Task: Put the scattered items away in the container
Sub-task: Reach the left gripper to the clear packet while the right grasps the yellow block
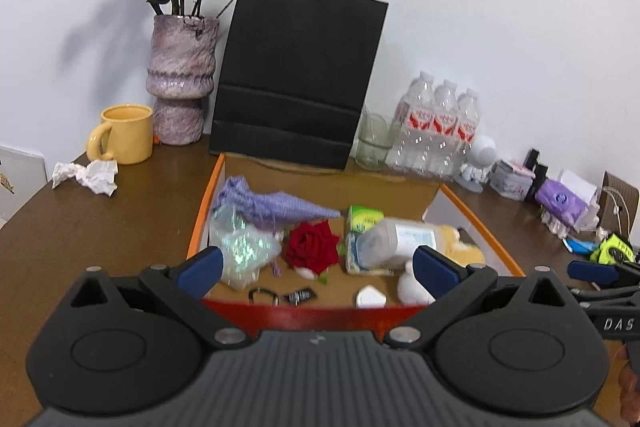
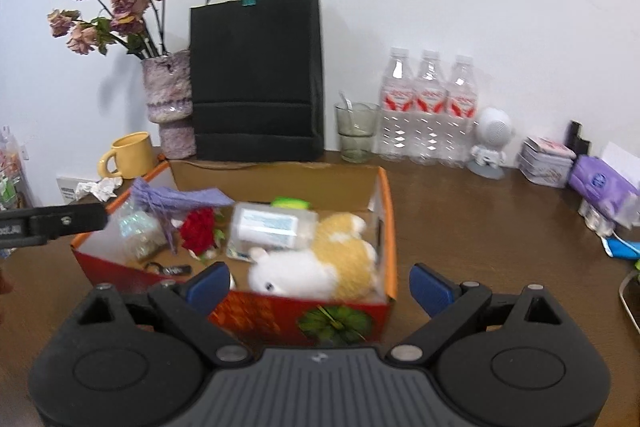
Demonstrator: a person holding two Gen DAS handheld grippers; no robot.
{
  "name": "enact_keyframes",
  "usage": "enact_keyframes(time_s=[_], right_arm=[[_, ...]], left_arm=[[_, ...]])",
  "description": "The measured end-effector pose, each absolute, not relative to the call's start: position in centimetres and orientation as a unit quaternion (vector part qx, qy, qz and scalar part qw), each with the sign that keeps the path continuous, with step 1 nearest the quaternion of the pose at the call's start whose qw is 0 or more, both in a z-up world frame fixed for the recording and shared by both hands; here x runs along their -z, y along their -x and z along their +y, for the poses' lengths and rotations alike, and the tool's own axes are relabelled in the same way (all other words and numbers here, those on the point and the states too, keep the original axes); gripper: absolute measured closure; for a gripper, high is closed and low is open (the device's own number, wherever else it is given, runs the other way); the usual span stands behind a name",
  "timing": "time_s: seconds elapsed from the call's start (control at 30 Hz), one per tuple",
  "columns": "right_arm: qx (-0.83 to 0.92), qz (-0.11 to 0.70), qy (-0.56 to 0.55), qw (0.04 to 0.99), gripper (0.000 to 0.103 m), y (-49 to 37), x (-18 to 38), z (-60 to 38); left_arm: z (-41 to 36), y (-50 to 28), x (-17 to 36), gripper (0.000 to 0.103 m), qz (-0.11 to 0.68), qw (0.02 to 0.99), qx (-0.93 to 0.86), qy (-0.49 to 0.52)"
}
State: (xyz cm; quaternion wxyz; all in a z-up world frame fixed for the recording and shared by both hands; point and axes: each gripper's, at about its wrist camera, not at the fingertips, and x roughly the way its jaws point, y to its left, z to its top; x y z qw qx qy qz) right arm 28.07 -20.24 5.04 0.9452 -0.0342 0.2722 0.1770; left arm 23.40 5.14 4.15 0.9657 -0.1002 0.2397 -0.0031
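Note:
An open red and orange cardboard box [image 1: 296, 311] [image 2: 280, 315] stands on the brown table. In it lie a purple knit pouch [image 1: 276, 205], a glittery bag [image 1: 240, 247], a red rose [image 1: 312, 247] [image 2: 198, 229], a green packet [image 1: 364, 217], a clear plastic bottle [image 1: 396, 241] [image 2: 272, 225] on its side, a white and tan plush toy [image 2: 320, 263], a white charger [image 1: 370, 297] and a small black clip [image 1: 300, 296]. My left gripper [image 1: 318, 269] is open and empty above the box's near edge. My right gripper [image 2: 320, 285] is open and empty above the box's near right corner.
Behind the box stand a black paper bag [image 1: 296, 75], a vase of dried roses [image 1: 180, 79], a yellow mug [image 1: 126, 135], a glass [image 2: 356, 131], three water bottles [image 2: 430, 107] and a white robot figure [image 2: 490, 143]. Crumpled tissue [image 1: 86, 177] lies left. Tissue packs [image 2: 600, 187] and clutter sit right.

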Motion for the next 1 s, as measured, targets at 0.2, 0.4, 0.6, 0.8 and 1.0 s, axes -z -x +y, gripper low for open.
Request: enact_keyframes(time_s=[0.2,0.4,0.6,0.8,1.0], right_arm=[[-0.149,0.292,0.034,0.944,0.007,-27.2,-2.4,-22.7],[-0.132,0.311,0.056,0.940,0.007,-27.1,0.8,-23.0],[-0.134,0.326,0.065,0.934,0.012,-27.9,2.5,-22.5],[-0.135,0.335,0.051,0.931,0.024,-29.0,2.7,-22.2],[-0.161,0.352,0.008,0.922,0.045,-29.8,3.1,-22.2]], left_arm=[[4.2,-21.9,-2.4,0.000,0.268,0.961,0.008,0.067],[2.4,-21.4,0.6,0.000,0.310,0.949,0.035,0.045],[-0.7,-20.9,3.0,0.000,0.339,0.938,0.070,-0.020],[-1.7,-21.5,4.7,0.013,0.357,0.931,0.066,-0.042],[-1.4,-21.9,4.6,0.035,0.339,0.938,0.060,-0.031]])
